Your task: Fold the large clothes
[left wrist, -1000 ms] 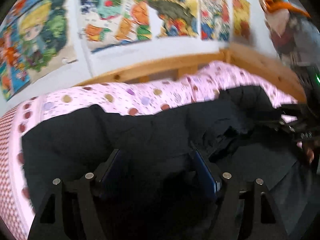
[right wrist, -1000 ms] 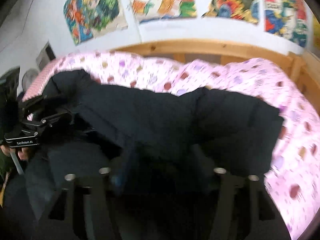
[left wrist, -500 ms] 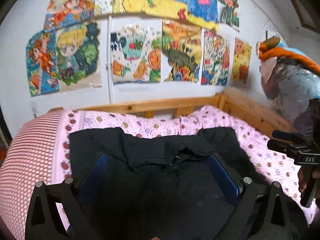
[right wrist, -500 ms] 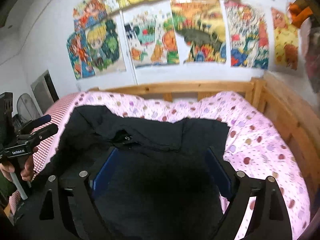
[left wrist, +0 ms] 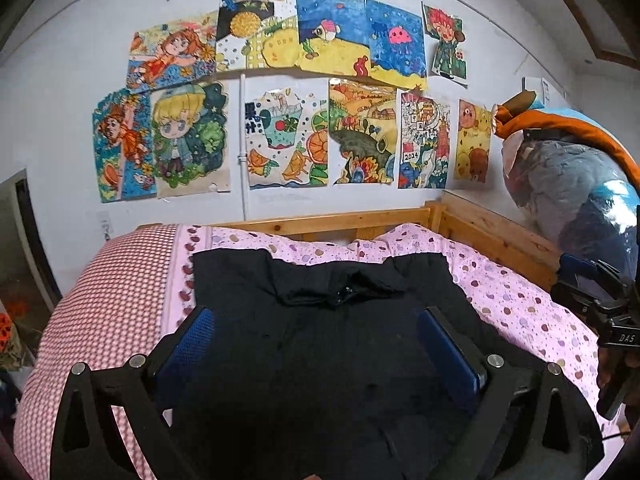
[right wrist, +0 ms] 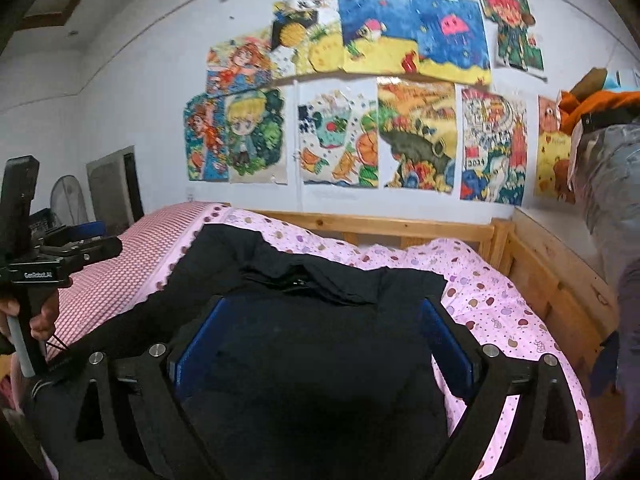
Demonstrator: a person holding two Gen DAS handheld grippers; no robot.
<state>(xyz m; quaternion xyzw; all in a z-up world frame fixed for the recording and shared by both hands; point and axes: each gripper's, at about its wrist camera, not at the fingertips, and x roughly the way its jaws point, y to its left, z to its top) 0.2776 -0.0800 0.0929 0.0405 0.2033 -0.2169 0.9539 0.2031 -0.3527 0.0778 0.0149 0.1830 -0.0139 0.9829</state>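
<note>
A large black garment point(left wrist: 320, 320) lies spread over the pink dotted bedcover point(left wrist: 520, 300), its collar and zip bunched at the far edge. My left gripper point(left wrist: 320, 344) hovers above its near part, jaws wide open, nothing between the blue pads point(left wrist: 188, 340). The right wrist view shows the same garment point(right wrist: 320, 320) under my right gripper point(right wrist: 324, 340), whose jaws are still opening and hold nothing. Each gripper appears in the other's view: the right gripper point(left wrist: 592, 300) at the right edge, the left gripper point(right wrist: 60, 256) at the left edge, hand-held.
A wooden bed frame point(left wrist: 500, 236) runs along the back and right side. Children's drawings point(left wrist: 320, 120) cover the wall. Clothes in plastic point(left wrist: 572, 192) hang at the right. A red-checked cover point(left wrist: 100, 300) lies at the bed's left, with a fan point(right wrist: 68, 200) beyond.
Both grippers, earlier shut on the black garment, have let go, opened wide and drawn back and up. The garment now lies flat on the bed.
</note>
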